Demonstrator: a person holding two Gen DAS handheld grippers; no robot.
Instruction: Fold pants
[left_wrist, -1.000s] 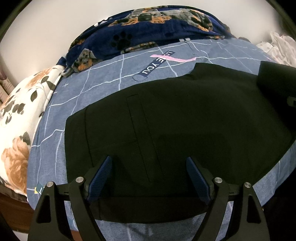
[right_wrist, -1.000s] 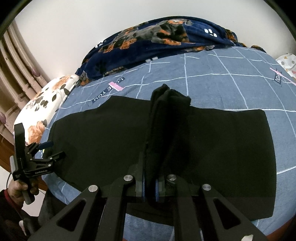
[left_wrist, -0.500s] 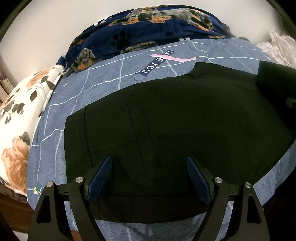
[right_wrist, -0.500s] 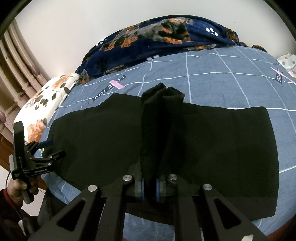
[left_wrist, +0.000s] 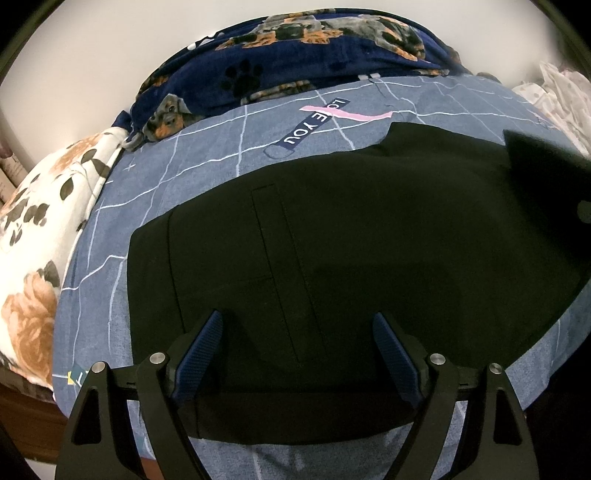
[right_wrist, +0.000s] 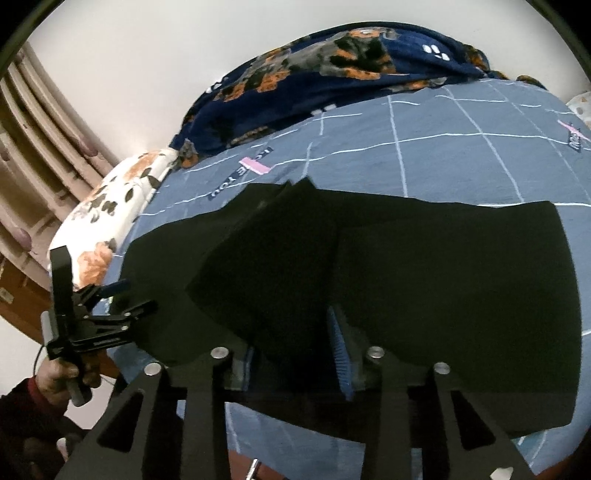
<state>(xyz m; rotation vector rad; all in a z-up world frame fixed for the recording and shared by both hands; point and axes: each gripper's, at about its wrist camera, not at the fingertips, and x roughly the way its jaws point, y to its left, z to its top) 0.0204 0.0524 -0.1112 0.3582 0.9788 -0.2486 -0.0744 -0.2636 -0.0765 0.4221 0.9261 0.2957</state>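
Black pants (right_wrist: 443, 280) spread along the near edge of the blue bed sheet (right_wrist: 424, 155), fold begun, not finished: right gripper (right_wrist: 295, 350) opening, fabric between its jaws; left gripper (left_wrist: 295, 354) spread, empty.

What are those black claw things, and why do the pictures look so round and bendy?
Those claws are two-finger grabbers; a person holds one in each hand. Each carries a wide-eye camera that bends the picture. One picture looks along the left gripper, the other along the right gripper. Black cloth pants lie on a blue checked bedsheet, beside a dog-print navy blanket and a flowered white pillow. The left gripper is open and empty. The right one is opening, with a bunched fold of pants still between its fingers.
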